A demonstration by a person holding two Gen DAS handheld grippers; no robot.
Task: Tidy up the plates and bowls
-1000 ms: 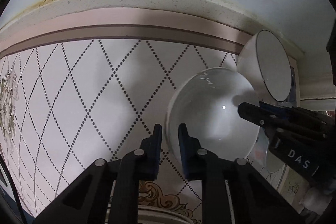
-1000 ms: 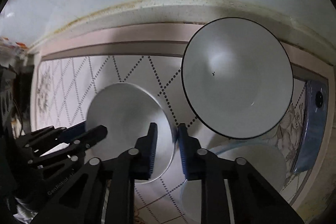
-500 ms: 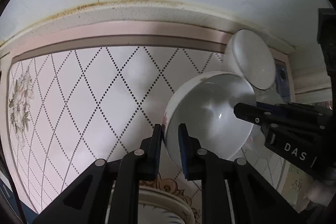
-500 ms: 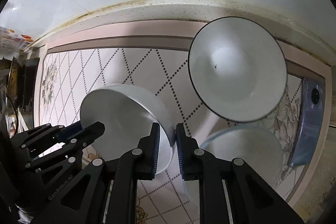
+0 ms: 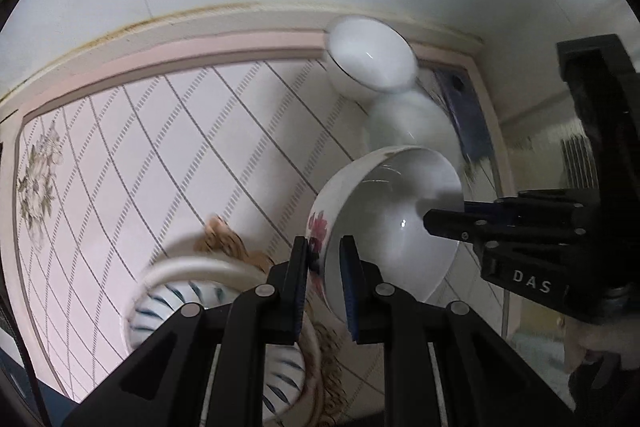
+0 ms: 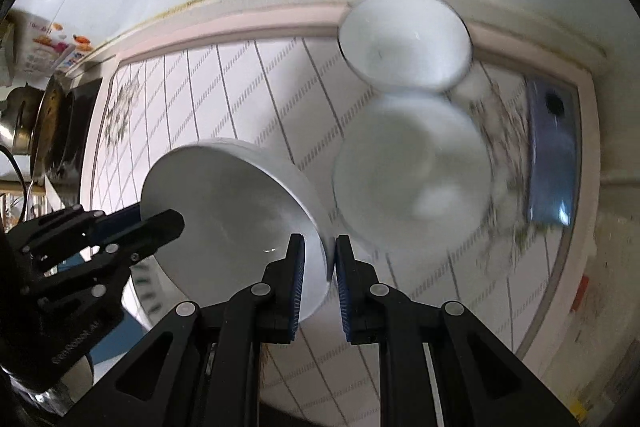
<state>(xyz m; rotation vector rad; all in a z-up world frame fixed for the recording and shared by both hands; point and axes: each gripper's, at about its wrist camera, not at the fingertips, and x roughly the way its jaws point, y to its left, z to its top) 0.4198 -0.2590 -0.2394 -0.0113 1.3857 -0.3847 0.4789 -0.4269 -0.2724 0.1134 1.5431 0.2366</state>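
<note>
I held the floral bowl, tilted above the desk, by opposite rim walls, left tool and right tool each clamped there; glazed ceramic, probably slick, rigid and chip-prone.

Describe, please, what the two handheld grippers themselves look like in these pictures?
Both the left gripper and the right gripper are matte black, with angular linked arms joined by silver rivets. Their flat fingers carry blue ribbed pads. Seen from the left camera, the right gripper's body bears white letters "DAS".
</note>
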